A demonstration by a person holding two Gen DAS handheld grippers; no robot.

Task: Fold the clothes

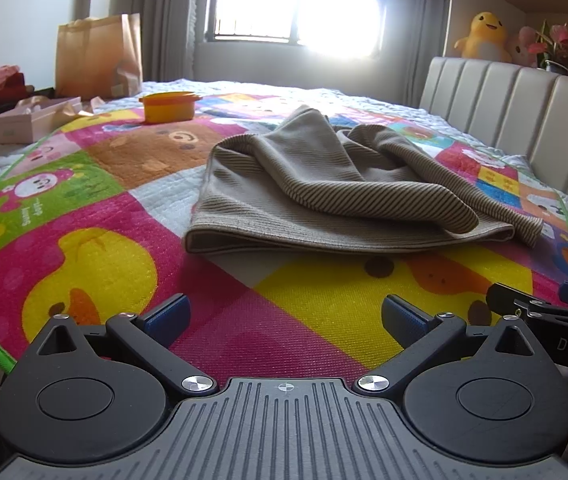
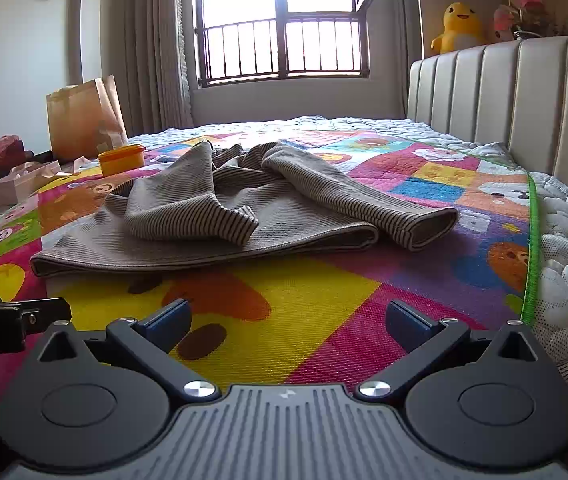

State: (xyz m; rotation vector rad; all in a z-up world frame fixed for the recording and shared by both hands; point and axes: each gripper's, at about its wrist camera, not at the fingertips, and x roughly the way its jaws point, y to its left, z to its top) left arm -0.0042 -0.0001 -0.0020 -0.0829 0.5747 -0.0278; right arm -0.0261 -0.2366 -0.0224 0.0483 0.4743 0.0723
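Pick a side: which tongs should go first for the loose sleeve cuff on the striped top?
Right, probably. In the right wrist view the sleeve cuff lies ahead, slightly right of the open right tongs. From the left tongs it sits far right, across the striped top. Both are empty.

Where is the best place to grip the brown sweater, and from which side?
Probably the sweater's near folded hem, approached low from the front: it is a thick, straight edge facing both open grippers, left and right. The sleeves lie loose on top.
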